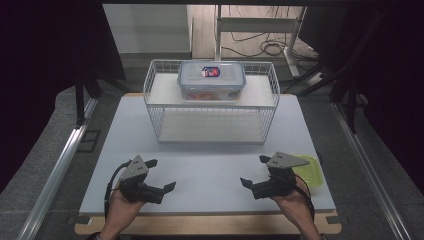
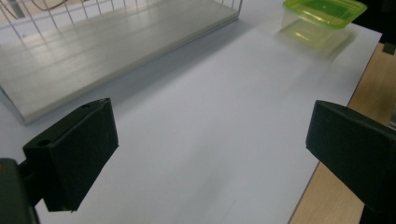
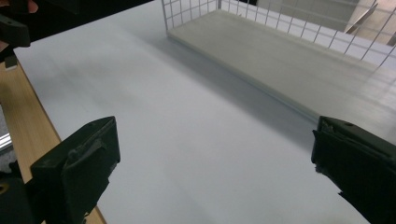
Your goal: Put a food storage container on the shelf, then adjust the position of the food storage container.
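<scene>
The small clear plastic tub with the lime-green lid (image 1: 309, 170) sits at the right edge of the white table top (image 1: 210, 170), near the front, and my right gripper (image 1: 256, 172) hovers just beside it, on its left, with the grey three-cornered plate covering part of the lid in the high view. In my left gripper view the same tub (image 2: 322, 18) stands far off at the top right, close to the board's edge and a little blurred. My right jaws stand wide apart with nothing between them, and they point across the bare white surface toward my other hand. My left gripper (image 1: 161, 176) is well apart from the tub, near the front left of the table, and its jaws also gape wide and hold nothing; they point back toward the right. Both of my hands come up from the bottom edge, each wrapped around its gripper's body. Beyond the open stretch of board stands a white wire basket rack with two pale shelves (image 1: 212, 127), at the middle of the far side. On its upper shelf rests a clear rectangular food box with a clip-on lid and a red and blue label (image 1: 212, 79); something reddish shows inside, but I cannot tell what it is. A light wooden edge (image 1: 210, 225) runs under the front of the white top.
</scene>
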The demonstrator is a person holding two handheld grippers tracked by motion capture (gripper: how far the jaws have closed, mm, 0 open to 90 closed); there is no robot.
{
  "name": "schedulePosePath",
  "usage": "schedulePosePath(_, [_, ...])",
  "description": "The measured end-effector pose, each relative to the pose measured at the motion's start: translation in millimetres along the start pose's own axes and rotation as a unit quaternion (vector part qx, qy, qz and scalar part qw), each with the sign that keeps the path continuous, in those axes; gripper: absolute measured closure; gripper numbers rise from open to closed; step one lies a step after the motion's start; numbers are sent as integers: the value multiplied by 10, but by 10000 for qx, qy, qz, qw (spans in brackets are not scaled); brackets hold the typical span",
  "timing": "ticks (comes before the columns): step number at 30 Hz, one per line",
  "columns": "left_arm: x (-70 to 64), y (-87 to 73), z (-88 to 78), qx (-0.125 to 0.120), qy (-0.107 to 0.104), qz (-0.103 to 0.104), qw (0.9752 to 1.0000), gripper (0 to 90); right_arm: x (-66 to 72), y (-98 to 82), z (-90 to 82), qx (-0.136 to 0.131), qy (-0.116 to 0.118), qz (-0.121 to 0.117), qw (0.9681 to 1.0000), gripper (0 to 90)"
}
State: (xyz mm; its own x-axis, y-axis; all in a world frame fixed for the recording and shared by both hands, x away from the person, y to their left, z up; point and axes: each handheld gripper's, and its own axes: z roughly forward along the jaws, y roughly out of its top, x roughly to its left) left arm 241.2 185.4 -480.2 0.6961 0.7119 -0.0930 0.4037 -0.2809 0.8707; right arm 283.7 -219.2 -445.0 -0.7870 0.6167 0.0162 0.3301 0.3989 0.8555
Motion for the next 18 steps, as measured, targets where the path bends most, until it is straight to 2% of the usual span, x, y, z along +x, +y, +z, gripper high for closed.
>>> schedulePosePath(5, [-30, -126, 23, 132, 152, 91, 9998, 21, 29, -110, 34, 85, 35, 35, 10000, 11])
schedulePosePath(11, [-65, -226, 90, 367, 214, 206, 9989, 21, 21, -248, 65, 271, 23, 163, 9995, 13])
schedulePosePath(16, [-69, -244, 115, 358, 184, 228, 9989, 21, -58, -273, 22, 348, -220, 324, 9986, 0])
schedulePosePath(18, [-65, -254, 120, 355, 175, 220, 9990, 22, -107, -274, -7, 330, -316, 462, 9979, 0])
